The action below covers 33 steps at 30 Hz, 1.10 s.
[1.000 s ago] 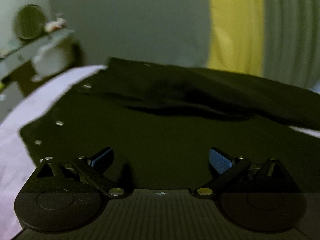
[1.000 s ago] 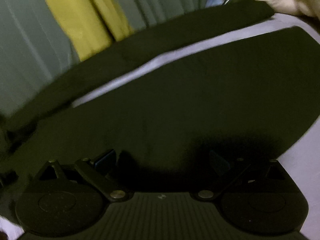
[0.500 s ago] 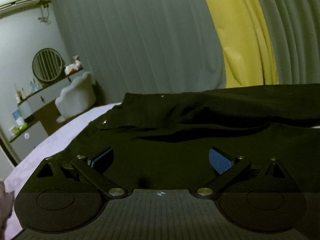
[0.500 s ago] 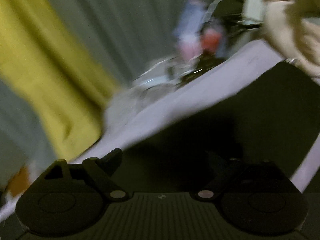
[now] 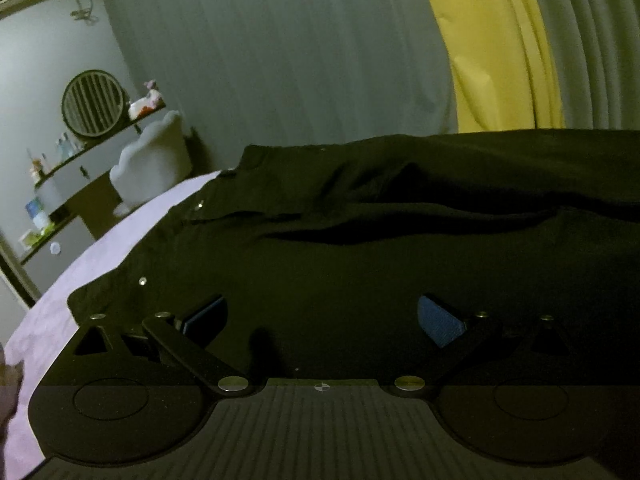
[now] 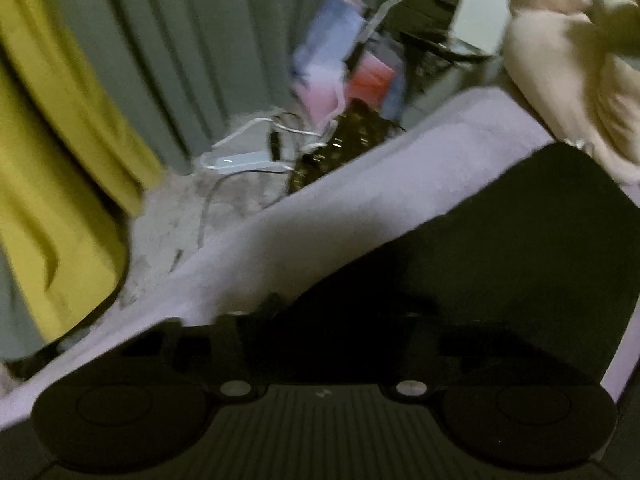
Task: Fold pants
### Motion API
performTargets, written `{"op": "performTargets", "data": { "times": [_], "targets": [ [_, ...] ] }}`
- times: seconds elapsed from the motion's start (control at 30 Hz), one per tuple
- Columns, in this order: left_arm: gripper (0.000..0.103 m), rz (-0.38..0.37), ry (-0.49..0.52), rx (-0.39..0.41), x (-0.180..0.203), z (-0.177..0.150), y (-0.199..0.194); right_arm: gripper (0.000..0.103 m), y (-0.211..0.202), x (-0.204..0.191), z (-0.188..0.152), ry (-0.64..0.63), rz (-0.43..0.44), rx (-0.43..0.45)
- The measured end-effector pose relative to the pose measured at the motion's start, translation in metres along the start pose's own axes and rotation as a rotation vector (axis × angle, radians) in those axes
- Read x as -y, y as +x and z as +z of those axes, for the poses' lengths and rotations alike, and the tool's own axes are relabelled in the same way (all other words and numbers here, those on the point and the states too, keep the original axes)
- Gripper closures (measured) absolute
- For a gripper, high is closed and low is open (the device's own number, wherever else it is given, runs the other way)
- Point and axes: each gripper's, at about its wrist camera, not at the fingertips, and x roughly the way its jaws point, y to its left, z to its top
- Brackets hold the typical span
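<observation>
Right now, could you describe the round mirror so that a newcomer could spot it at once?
Start in the left wrist view at the lilac bed under the black pants, then look left to the wall shelf. The round mirror stands there, the only dark-rimmed disc showing vertical stripes.

Black pants [image 5: 360,248] lie spread flat (rumpled at the waistband).

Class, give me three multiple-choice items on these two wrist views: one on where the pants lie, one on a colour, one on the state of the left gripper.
1. Where do the black pants lie?
A on a lilac bedcover
B on a chair
C on the floor

2. What colour is the curtain panel among the grey ones?
A red
B yellow
C blue

3. How is the left gripper?
A shut on the pants
B shut on nothing
C open

Answers: 1 A, lilac cover shows around the cloth; 2 B, a yellow strip hangs there; 3 C, its blue-padded fingers stand wide apart.
</observation>
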Motion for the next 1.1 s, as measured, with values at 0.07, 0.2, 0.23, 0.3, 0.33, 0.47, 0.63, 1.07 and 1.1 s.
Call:
{"op": "performTargets", "data": {
  "times": [0.07,0.2,0.23,0.3,0.33,0.47,0.63,1.07,1.1],
  "targets": [
    [0.000,0.018,0.000,0.010,-0.001,0.001,-0.004,0.093,-0.021,0.012,-0.006,-0.012,0.077,0.062],
    [0.000,0.028,-0.041,0.032,-0.008,0.003,-0.011,0.097,-0.096,0.068,-0.065,-0.014,0.285,0.215],
    [0.000,0.014,-0.062,0.031,-0.011,0.004,-0.011,0.097,-0.110,0.083,-0.085,-0.002,0.323,0.223],
    [0.000,-0.046,-0.113,0.026,-0.018,0.005,-0.013,0.101,-0.127,0.110,-0.129,-0.009,0.359,0.220],
    [0.000,-0.080,-0.137,0.023,-0.021,0.005,-0.014,0.103,-0.132,0.123,-0.152,-0.015,0.351,0.209],
    [0.000,-0.136,-0.153,0.025,-0.022,0.005,-0.020,0.103,-0.119,0.162,-0.214,-0.012,0.292,0.115],
    [0.000,-0.142,-0.108,0.067,-0.010,0.003,-0.036,0.099,-0.120,0.192,-0.199,0.210,0.499,0.148],
    [0.000,-0.151,-0.105,0.031,-0.001,0.000,-0.033,0.052,-0.087,0.152,-0.119,0.253,0.371,0.176],
    [0.000,-0.149,-0.108,0.029,-0.002,0.000,-0.032,0.059,-0.083,0.151,-0.114,0.255,0.369,0.169]
  ]
}}
